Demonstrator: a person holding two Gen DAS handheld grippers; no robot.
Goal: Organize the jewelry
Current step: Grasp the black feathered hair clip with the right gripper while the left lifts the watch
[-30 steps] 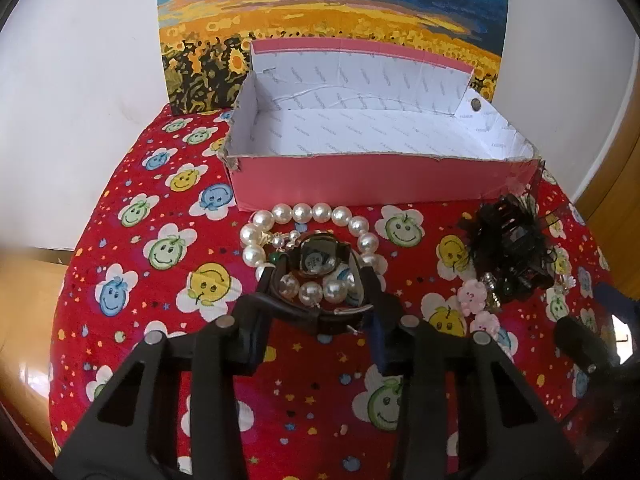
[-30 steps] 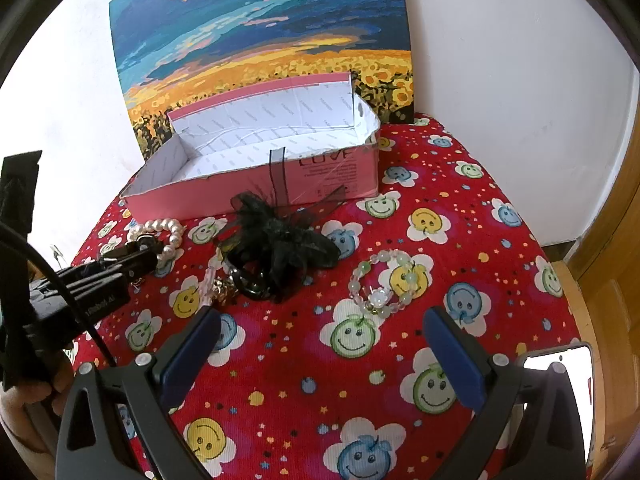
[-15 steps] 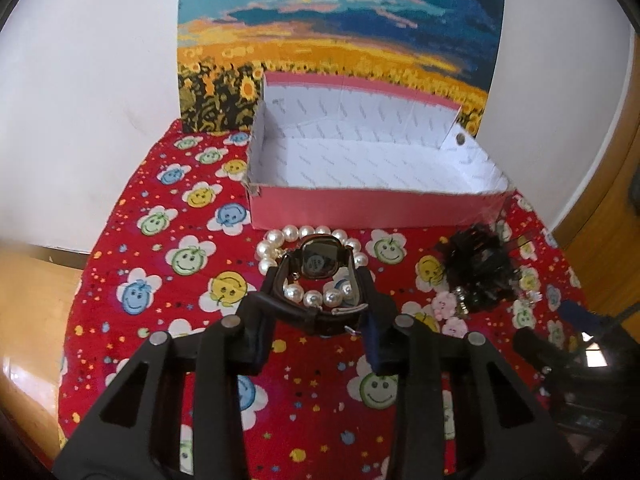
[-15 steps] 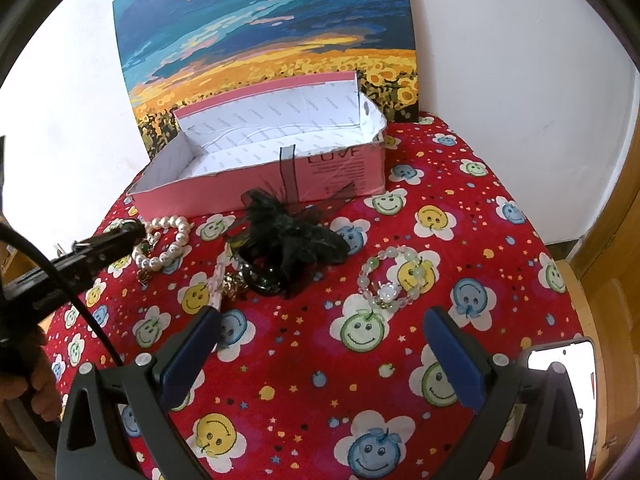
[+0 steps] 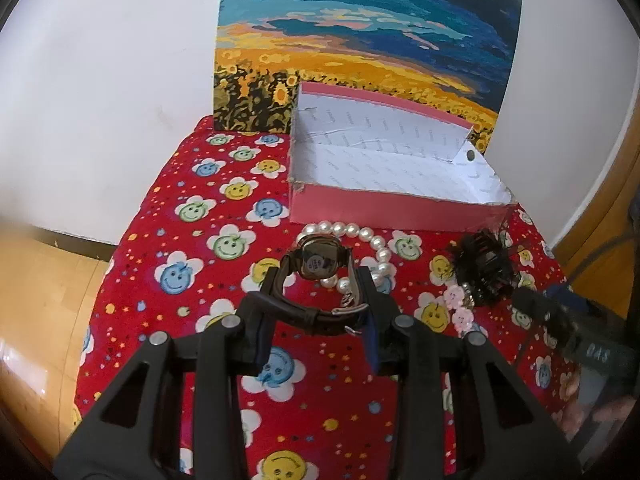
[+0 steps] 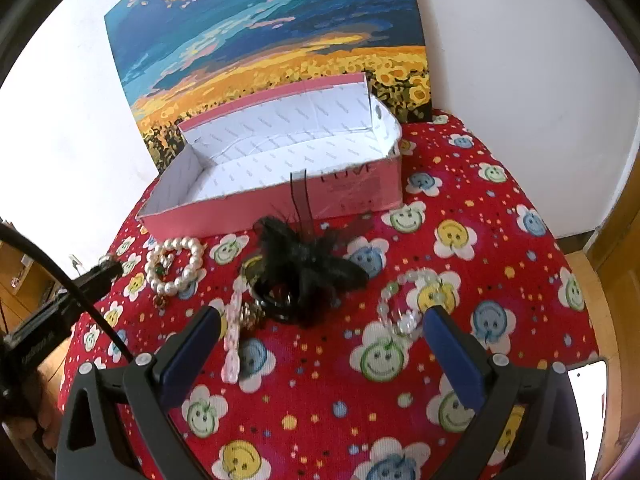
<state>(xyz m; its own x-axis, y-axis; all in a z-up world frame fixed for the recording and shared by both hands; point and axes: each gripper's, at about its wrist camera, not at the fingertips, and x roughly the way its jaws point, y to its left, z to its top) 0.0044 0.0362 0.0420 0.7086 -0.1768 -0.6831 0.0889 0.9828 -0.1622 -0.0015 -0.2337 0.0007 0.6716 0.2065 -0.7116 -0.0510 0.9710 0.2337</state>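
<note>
Tablecloth (image 6: 500,264), red and printed with smiley-face flowers, covers the round table that carries everything. Against the white wall at the table's far edge leans a sunflower-field painting (image 6: 272,44). Directly before it, along that far edge, sits an open pink box (image 6: 280,204) with a white printed lining; nothing shows inside it.

Black feathered hair piece (image 6: 304,264) lies near the middle of the table, just in front of the box's near wall, with thin black strands standing up against the pink side. Toward the left edge, close to the box's near left corner, a pearl bracelet (image 6: 176,264) rests flat in a loop. Toward the right of the feather piece, a pale green and clear bead bracelet (image 6: 400,304) lies on the cloth, apart from it. A pale pink beaded strand (image 6: 232,340) stretches toward the near edge beside the feather piece's left side, with a small gold-toned piece next to it.

Left gripper (image 5: 316,316) pinches a dark-strapped watch (image 5: 320,264) by its strap, pads pressed on both sides near the buckle; the watch hangs clear above the cloth, over the pearl bracelet (image 5: 360,248) and short of the box (image 5: 396,208).

Right gripper (image 6: 320,344) stands spread wide over the table's near part, with nothing between its blue pads (image 6: 192,352).
</note>
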